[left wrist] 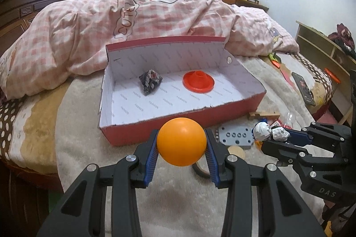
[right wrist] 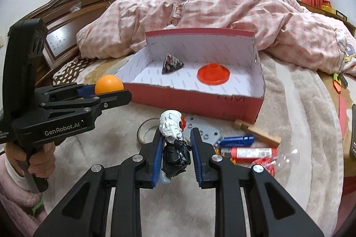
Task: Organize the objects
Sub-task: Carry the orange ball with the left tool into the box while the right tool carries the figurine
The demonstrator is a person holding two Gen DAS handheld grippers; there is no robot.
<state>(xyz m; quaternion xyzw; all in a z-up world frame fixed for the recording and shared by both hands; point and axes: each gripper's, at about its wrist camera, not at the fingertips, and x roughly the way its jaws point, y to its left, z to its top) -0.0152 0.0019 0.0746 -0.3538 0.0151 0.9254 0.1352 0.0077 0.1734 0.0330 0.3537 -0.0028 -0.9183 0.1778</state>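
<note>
Left wrist: left claw (left wrist: 181,145) clamps orange ball (left wrist: 181,141) just before red box (left wrist: 155,103) on bed.
Right wrist: right claw (right wrist: 175,143) grips toy figure (right wrist: 172,139), prob. lifted off blanket; box beyond.

Readable stuff is pretty thin here. The left gripper (right wrist: 115,93) has "GenRobot.AI" on a white label on its side, at the left of the right wrist view. The right gripper (left wrist: 276,139) shows "DAS" at the lower right of the left wrist view. The pink checked quilt (left wrist: 124,21) reads "CUTE". The box lining print is too blurry.
</note>
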